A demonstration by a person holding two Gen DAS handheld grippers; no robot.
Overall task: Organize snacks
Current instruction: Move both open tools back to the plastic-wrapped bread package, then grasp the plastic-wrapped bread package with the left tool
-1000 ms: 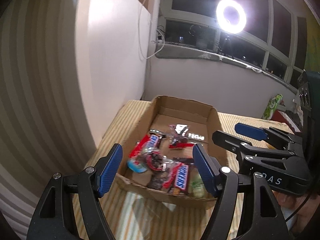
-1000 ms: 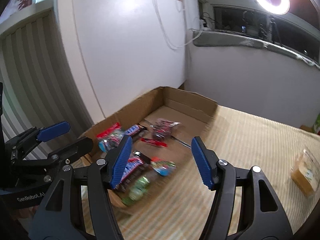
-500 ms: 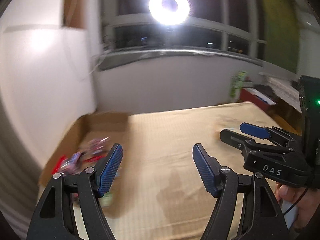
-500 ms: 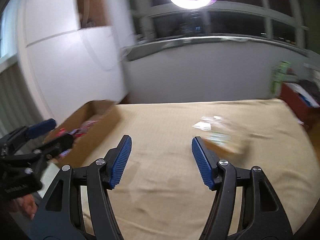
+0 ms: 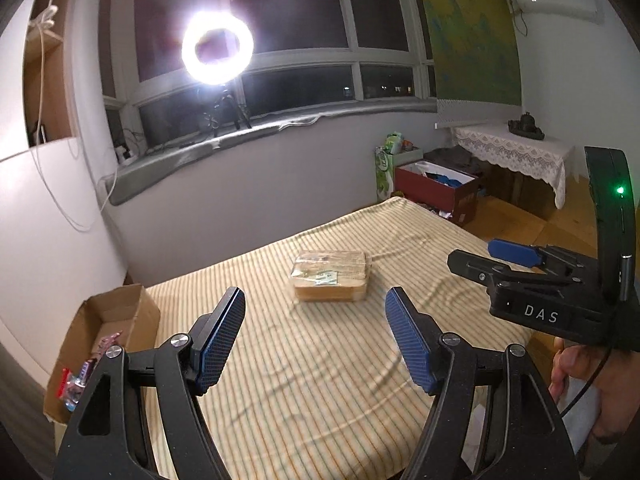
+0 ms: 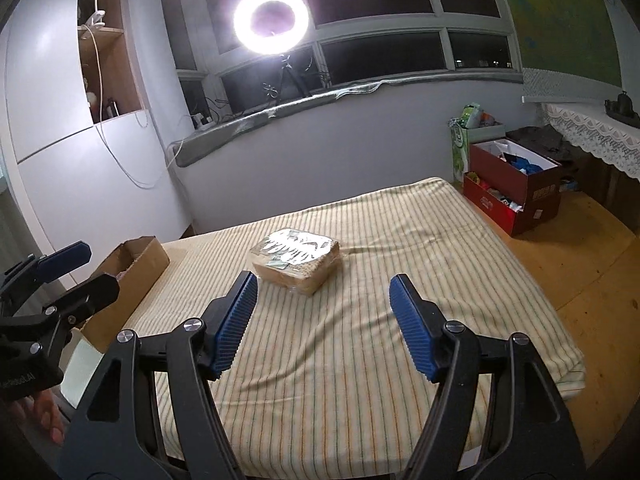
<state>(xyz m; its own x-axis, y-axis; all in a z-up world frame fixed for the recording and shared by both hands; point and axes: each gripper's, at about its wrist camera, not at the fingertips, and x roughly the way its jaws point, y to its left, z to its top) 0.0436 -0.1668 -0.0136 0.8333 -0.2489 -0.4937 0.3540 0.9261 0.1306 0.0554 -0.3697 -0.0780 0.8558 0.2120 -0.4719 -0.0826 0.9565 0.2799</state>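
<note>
Right tool (image 6: 322, 326) gapes empty, wrapped snack pack (image 6: 297, 257) beyond.

**Legible text — both wrist views**

"DAS" in pale letters on the black body of the right gripper (image 5: 516, 258), seen from the left wrist view. Partial white lettering on the left gripper (image 6: 64, 276) body in the right wrist view — cut off at the frame edge, not readable. Label on the clear snack box (image 5: 329, 275) too small to read.
</note>
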